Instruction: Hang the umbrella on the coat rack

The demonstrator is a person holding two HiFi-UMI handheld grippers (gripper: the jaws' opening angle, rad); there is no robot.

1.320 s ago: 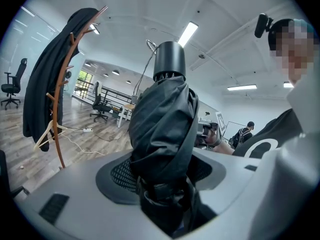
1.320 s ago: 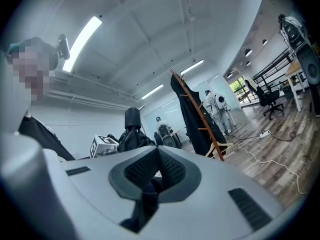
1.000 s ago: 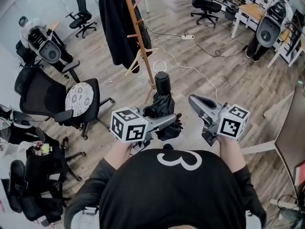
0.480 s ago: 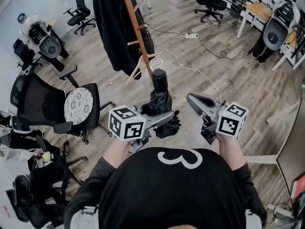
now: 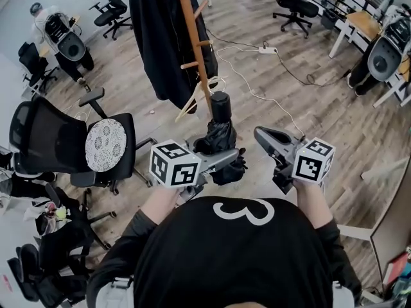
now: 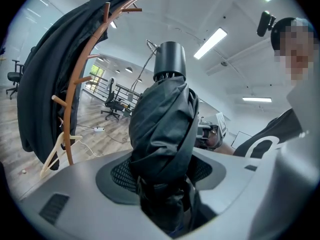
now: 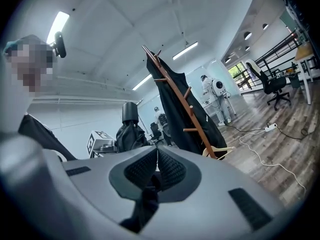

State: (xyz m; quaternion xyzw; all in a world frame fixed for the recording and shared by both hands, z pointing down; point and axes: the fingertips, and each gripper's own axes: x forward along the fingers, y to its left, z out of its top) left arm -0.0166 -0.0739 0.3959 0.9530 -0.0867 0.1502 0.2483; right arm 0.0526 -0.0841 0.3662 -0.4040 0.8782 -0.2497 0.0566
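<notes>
Left claw (image 5: 228, 158) is shown clamped around a folded black umbrella (image 5: 219, 136), which is held in front of the person's chest. The umbrella's round black cap (image 5: 220, 102) is pointed towards the foot of the coat rack. The umbrella is not hung on the rack; it is kept close to it, with a gap visible between them in the left gripper view. The right claw (image 5: 261, 135) is held just beside the umbrella, apart from it. Its ribbed pads (image 7: 172, 171) are brought together, and nothing is seen gripped between them.

A pale wood-plank floor (image 5: 302, 108) is spread across the whole room. A tall wooden coat rack (image 5: 191, 34) with short side pegs is stood ahead of the person. A long black coat (image 5: 157, 40) is draped over the rack. A black office chair (image 5: 54, 136) is placed to the left, with a round patterned cushion (image 5: 106, 144) laid on its seat. A wooden hanger (image 5: 195, 99) is hung low on the rack, beside the umbrella's cap. A thin white cable (image 5: 253, 90) is trailed over the floor behind the rack.
</notes>
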